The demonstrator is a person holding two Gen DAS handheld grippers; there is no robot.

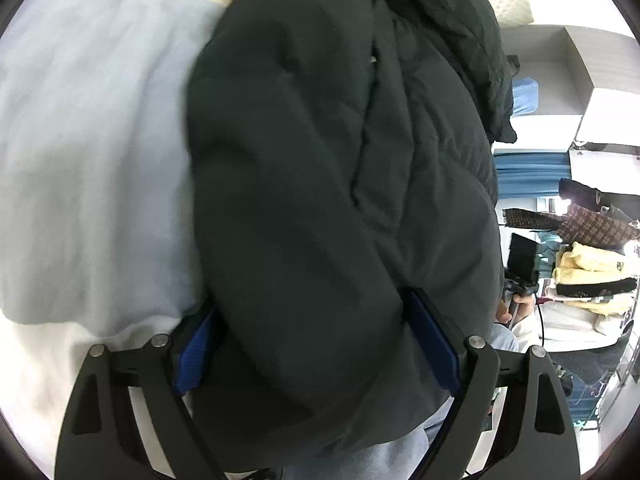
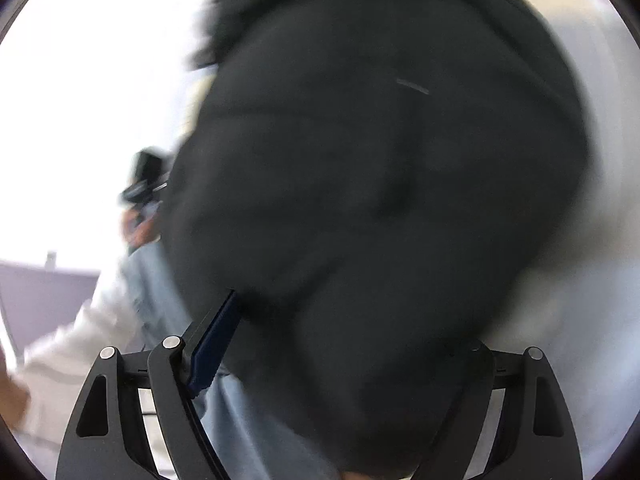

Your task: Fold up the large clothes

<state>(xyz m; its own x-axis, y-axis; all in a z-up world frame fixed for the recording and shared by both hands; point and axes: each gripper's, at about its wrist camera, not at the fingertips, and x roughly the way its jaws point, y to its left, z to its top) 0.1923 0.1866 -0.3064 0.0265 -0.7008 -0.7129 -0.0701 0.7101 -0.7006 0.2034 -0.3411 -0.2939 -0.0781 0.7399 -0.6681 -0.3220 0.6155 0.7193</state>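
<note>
A large dark green padded jacket point(image 1: 340, 200) fills the middle of the left wrist view and hangs over a pale grey-blue sheet point(image 1: 92, 152). My left gripper point(image 1: 316, 332) has its blue-padded jaws set wide with a thick fold of the jacket between them. In the right wrist view the same jacket point(image 2: 380, 200) is blurred and covers most of the frame. My right gripper point(image 2: 344, 340) holds a bulk of it between its jaws; its left blue pad point(image 2: 216, 340) shows, the right finger is hidden under fabric.
A white cloth point(image 1: 36, 380) lies at the lower left. At the right stand stacked folded yellow and dark clothes point(image 1: 592, 280), a houndstooth garment point(image 1: 580, 224), blue curtains point(image 1: 528, 172) and a white shelf point(image 1: 560, 72). The person's jeans point(image 2: 248, 420) and pale sleeve point(image 2: 72, 352) show below.
</note>
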